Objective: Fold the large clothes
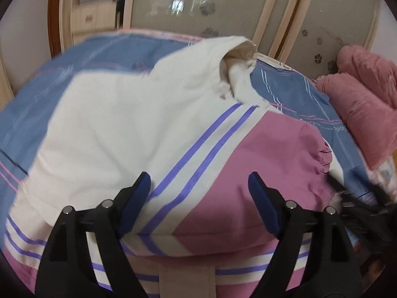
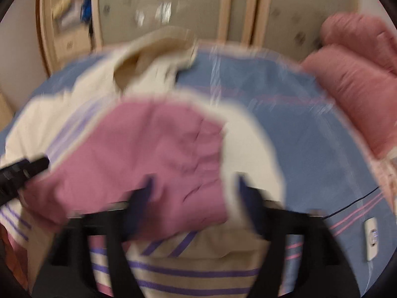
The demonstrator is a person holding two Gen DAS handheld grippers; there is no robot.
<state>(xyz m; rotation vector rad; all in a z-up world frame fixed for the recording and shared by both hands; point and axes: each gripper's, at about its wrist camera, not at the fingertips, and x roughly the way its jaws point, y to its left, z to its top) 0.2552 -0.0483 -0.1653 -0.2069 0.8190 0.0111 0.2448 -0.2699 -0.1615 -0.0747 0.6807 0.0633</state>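
The jacket (image 1: 119,124) in front of me is cream white with a pink sleeve (image 1: 268,154), and two purple stripes (image 1: 198,154) run along where these colours meet (its hood lining looks more beige). The bed sheet (image 1: 290,89) under it is grey-blue with thin pink and white lines. The pillows (image 1: 367,109) are dusty pink. My left hand-held gripper (image 1: 199,203) is black with dark blue pads (image 1: 135,203). The wardrobe doors (image 1: 198,5) are grey-green with dark flower prints and pale wood frames.
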